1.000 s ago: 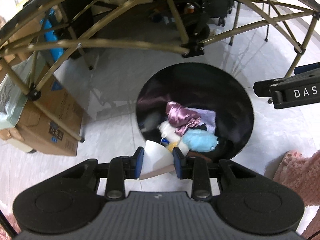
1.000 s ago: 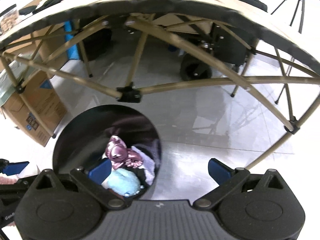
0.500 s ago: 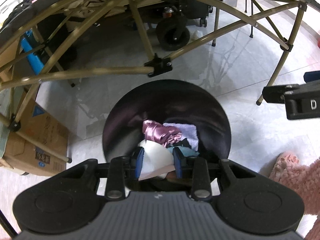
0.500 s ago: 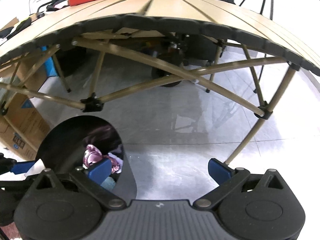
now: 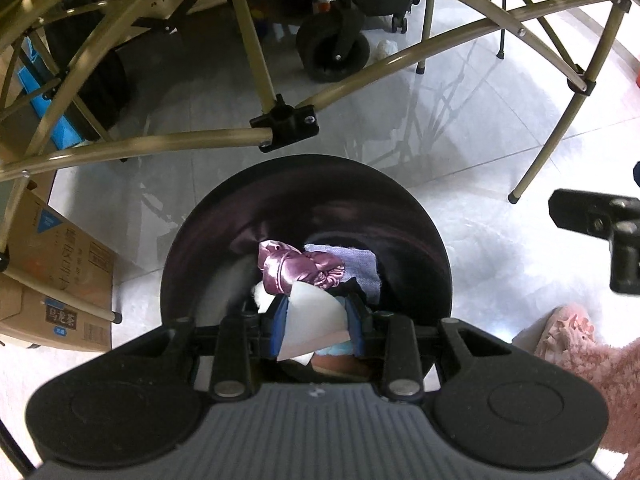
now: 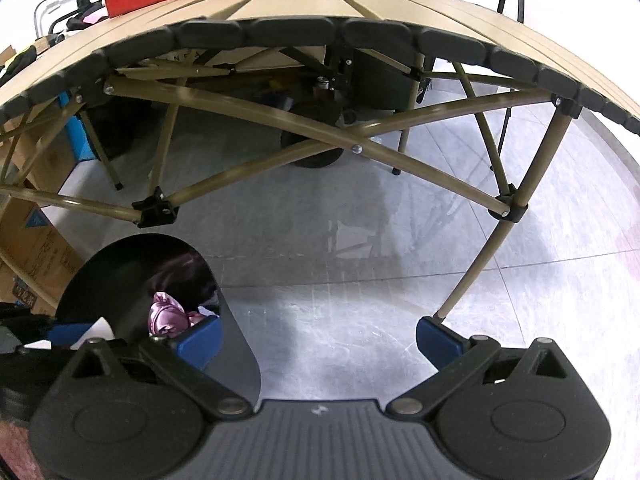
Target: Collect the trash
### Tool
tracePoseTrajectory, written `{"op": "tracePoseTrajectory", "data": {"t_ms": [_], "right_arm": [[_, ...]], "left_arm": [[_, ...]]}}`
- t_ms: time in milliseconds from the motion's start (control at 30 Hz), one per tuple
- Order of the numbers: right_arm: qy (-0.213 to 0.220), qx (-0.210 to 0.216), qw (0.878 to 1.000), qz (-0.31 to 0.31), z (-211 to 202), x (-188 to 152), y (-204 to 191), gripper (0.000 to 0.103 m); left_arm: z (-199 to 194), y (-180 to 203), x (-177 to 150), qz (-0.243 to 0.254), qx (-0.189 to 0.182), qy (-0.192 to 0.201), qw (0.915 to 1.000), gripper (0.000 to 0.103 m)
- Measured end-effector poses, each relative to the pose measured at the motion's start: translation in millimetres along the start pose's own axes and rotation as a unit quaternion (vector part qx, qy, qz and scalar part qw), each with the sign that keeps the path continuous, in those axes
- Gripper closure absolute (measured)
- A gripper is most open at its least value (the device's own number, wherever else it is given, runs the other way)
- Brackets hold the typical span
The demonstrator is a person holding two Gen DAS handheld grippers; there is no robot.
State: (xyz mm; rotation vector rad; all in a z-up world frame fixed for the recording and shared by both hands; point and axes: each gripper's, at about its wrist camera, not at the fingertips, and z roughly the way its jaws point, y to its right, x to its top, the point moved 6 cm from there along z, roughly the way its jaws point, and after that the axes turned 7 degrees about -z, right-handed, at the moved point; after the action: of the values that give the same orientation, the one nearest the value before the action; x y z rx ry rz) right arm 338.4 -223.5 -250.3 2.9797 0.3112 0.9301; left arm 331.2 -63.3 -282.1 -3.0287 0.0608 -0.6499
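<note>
White scrap [image 5: 314,322] hanging over the black bin [image 5: 424,216].
The left gripper [image 5: 316,326] is pinching it above a pink wrapper [image 5: 294,266]; the right gripper [image 6: 316,336] is gaping wide, carrying nothing, beside the bin under the table [image 6: 360,4].

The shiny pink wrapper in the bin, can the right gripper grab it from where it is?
Probably yes. The right gripper is open and empty, and the pink wrapper lies on top in the open black bin, though the left gripper hovers there too.

Table struts [image 5: 256,44] crowd the floor beyond the open-topped bin [image 5: 400,208].
</note>
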Motion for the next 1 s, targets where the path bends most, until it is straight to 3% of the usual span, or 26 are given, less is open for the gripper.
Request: {"op": "tracePoseTrajectory", "data": {"t_ms": [167, 200, 333, 500, 833, 1000], "right_arm": [[-0.004, -0.001, 1.000, -0.001, 2.6, 0.1, -0.7, 0.000], [-0.004, 0.000, 1.000, -0.001, 2.8, 0.3, -0.5, 0.000], [-0.003, 0.000, 1.000, -0.001, 2.6, 0.6, -0.6, 0.000], [-0.004, 0.000, 1.000, -0.001, 2.7, 0.5, -0.7, 0.000], [-0.003, 0.004, 1.000, -0.004, 2.4, 1.9, -4.3, 0.000], [0.003, 0.013, 1.000, -0.002, -2.6, 3.7, -5.9, 0.000]], "left_arm": [[3.0, 0.2, 0.9, -0.002, 0.000, -0.005, 1.0000, 0.068], [3.4, -0.2, 1.0, -0.003, 0.000, -0.006, 1.0000, 0.060], [1.7, -3.9, 1.9, -0.019, -0.001, -0.001, 0.9998, 0.000], [4.4, -10.8, 2.3, -0.026, 0.026, -0.008, 0.9993, 0.000], [4.3, -14.4, 0.1, -0.035, 0.017, -0.018, 0.9991, 0.000], [-10.8, -22.2, 0.0, -0.041, 0.019, 0.004, 0.9990, 0.000]]}}
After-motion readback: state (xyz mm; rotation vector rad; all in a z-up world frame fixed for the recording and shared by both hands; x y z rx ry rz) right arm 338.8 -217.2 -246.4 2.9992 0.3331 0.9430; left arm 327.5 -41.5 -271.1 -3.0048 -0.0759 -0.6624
